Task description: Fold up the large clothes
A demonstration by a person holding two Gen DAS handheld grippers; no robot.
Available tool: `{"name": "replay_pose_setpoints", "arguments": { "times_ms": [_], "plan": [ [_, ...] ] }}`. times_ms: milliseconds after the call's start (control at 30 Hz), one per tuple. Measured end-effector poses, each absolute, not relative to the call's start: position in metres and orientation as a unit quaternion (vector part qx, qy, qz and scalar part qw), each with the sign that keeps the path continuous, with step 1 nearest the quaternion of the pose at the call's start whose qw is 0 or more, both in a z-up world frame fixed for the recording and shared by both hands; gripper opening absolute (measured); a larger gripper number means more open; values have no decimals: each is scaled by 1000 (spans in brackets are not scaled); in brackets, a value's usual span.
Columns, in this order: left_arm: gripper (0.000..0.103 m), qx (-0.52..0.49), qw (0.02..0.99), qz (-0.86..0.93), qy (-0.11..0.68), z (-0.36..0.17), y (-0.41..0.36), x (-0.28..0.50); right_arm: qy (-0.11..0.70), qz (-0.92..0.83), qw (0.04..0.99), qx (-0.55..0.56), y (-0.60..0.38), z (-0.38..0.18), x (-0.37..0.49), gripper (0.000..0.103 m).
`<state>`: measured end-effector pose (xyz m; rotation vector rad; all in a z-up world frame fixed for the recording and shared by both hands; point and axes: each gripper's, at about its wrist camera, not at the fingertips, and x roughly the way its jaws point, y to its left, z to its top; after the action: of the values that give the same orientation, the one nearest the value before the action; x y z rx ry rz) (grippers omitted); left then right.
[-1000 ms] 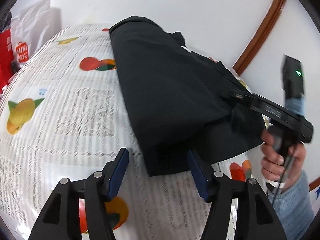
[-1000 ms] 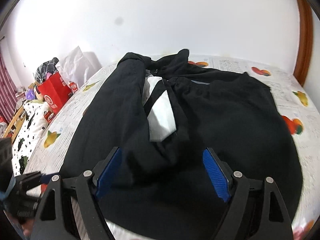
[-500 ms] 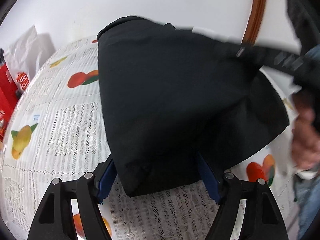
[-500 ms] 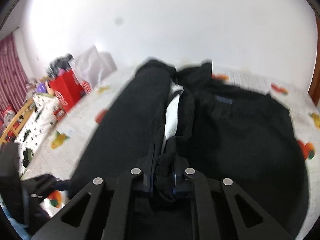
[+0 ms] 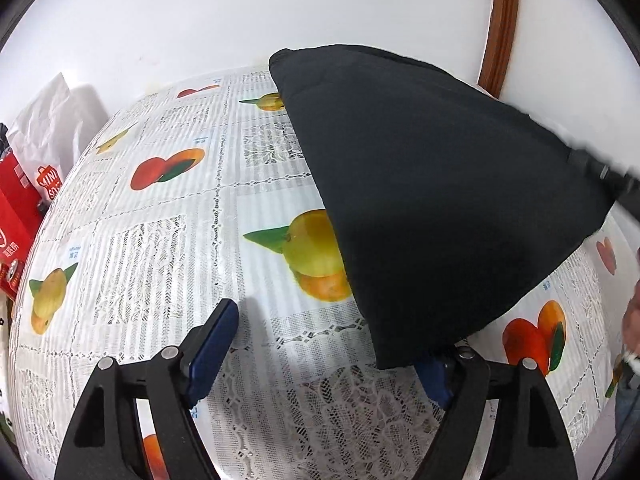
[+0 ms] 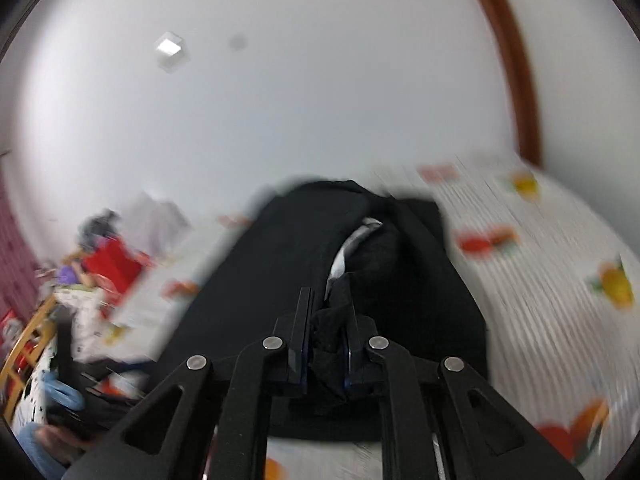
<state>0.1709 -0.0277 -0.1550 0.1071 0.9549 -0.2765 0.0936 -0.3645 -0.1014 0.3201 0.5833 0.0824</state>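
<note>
A large black garment [image 5: 432, 200] hangs lifted over the fruit-print tablecloth [image 5: 168, 240], stretched toward the right. My left gripper [image 5: 324, 344] is open, low over the cloth; the garment's lower corner drapes over its right finger and hides the pad. In the right wrist view my right gripper [image 6: 326, 340] is shut on a bunched fold of the black garment [image 6: 288, 256], with a white inner patch [image 6: 340, 260] showing ahead. The right gripper's arm shows blurred at the right edge of the left wrist view [image 5: 604, 172].
A red shopping bag [image 5: 24, 208] and a white bag [image 5: 52, 120] stand at the table's left end. A white wall and a brown door frame [image 5: 500, 20] lie behind. A patterned chair and clutter [image 6: 60, 320] sit left of the table.
My right gripper has pulled the garment up and to the right, uncovering tablecloth. The left gripper stays open and now stands left of the garment's corner. The right view is motion-blurred.
</note>
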Motion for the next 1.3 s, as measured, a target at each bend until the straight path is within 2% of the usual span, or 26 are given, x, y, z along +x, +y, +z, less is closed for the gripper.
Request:
{"name": "replay_pose_setpoints", "arguments": {
  "times_ms": [67, 233, 333, 467, 533, 600, 700, 800, 933, 1100, 1200, 1300],
  "plan": [
    [78, 48, 877, -136, 457, -155, -24, 168, 318, 28, 931, 178, -375, -122, 96, 17],
    [78, 15, 872, -170, 459, -152, -27, 167, 327, 24, 926, 186, -379, -129, 104, 46],
    [78, 13, 868, -179, 463, -151, -45, 165, 342, 27, 923, 175, -373, -129, 120, 54],
    [81, 70, 874, -153, 456, -156, -69, 160, 367, 11, 919, 141, -361, -127, 136, 51],
    [81, 71, 875, -146, 455, -155, -73, 158, 377, 11, 918, 124, -356, -123, 143, 19],
    [81, 66, 872, -147, 462, -155, -73, 159, 375, 26, 921, 105, -352, -112, 147, 12],
    [81, 67, 873, -148, 460, -155, -72, 158, 308, 67, 940, 127, -365, -88, 128, 9],
    [81, 65, 874, -148, 458, -155, -72, 157, 261, 58, 951, 153, -388, -80, 108, 9],
    [81, 64, 875, -148, 457, -155, -70, 156, 325, -3, 935, 139, -405, -117, 114, 11],
    [81, 57, 873, -152, 459, -153, -66, 159, 341, -29, 928, 146, -414, -123, 105, 26],
    [79, 46, 871, -164, 460, -152, -56, 157, 351, -46, 930, 105, -415, -114, 88, 36],
    [77, 27, 870, -168, 462, -148, -46, 154, 361, -49, 929, 71, -419, -109, 61, 41]
  ]
}}
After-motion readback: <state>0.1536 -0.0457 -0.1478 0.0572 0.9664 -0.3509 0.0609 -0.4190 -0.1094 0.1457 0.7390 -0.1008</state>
